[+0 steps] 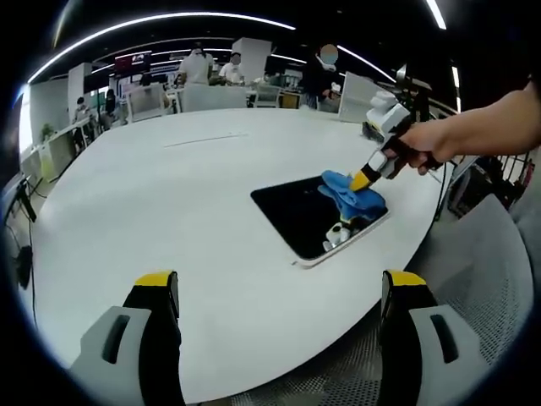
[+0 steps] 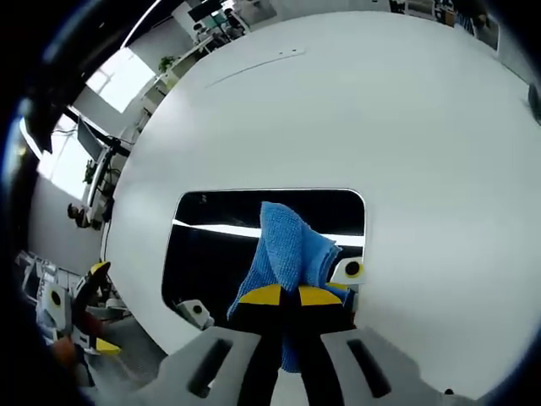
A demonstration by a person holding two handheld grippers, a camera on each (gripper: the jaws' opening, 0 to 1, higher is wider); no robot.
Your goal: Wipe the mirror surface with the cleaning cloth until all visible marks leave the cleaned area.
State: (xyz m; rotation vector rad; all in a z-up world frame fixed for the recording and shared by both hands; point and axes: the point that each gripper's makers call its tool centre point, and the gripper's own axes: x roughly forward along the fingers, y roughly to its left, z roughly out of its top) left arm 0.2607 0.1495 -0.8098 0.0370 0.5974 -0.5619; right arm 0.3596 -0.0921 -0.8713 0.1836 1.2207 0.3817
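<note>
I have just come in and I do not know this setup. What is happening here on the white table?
A person is wiping a mirror that lies flat on a white table. The right gripper is shut on a blue cleaning cloth and presses it onto the dark glass near one end. The left gripper is open and hangs apart at the table's edge, holding nothing. The person's hand grips the right tool. I cannot tell whether marks remain on the glass.

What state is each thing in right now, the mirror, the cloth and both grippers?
mirror: lying flat on the white table, near its edge, partly covered by the cloth.
cleaning cloth: bunched, pinched in the right gripper, resting on the mirror.
right gripper: shut on the cloth, held by a hand.
left gripper: open, holding nothing, at the table edge.
</note>
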